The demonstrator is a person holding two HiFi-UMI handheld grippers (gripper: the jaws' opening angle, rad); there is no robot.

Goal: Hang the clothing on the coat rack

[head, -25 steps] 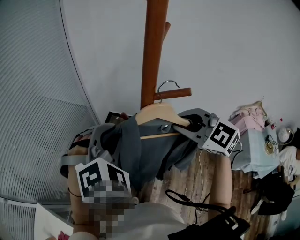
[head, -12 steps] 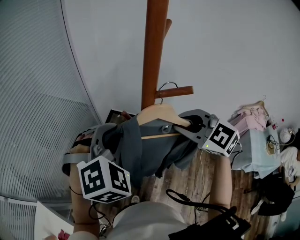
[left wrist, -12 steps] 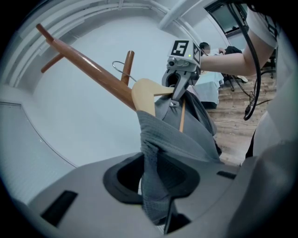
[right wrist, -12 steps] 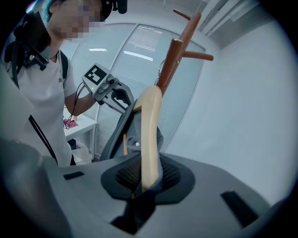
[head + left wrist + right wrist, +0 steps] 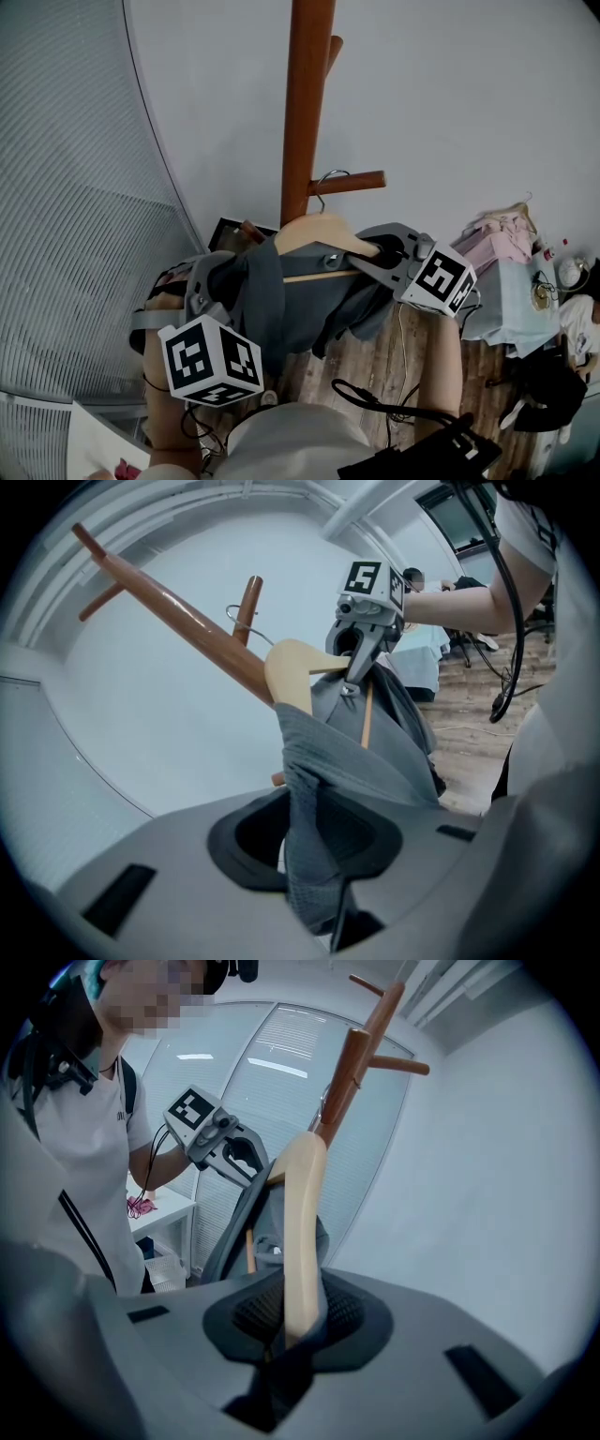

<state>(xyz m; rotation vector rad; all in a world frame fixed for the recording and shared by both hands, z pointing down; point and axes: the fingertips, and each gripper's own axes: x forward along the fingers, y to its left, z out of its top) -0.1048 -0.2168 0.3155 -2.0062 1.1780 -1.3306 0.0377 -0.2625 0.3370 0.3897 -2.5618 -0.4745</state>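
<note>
Garment [image 5: 349, 761] in left tongs [image 5: 314, 855]; hanger [image 5: 302, 1213], right tongs [image 5: 300, 1321].

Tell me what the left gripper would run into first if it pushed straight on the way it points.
The left gripper is shut on the grey garment, which hangs on the wooden hanger dead ahead. Beyond those, the coat rack pole is probably next, though depth is unclear.

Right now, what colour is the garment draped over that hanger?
Plain dark grey garment on a pale wooden hanger; left gripper view shows it best.
</note>
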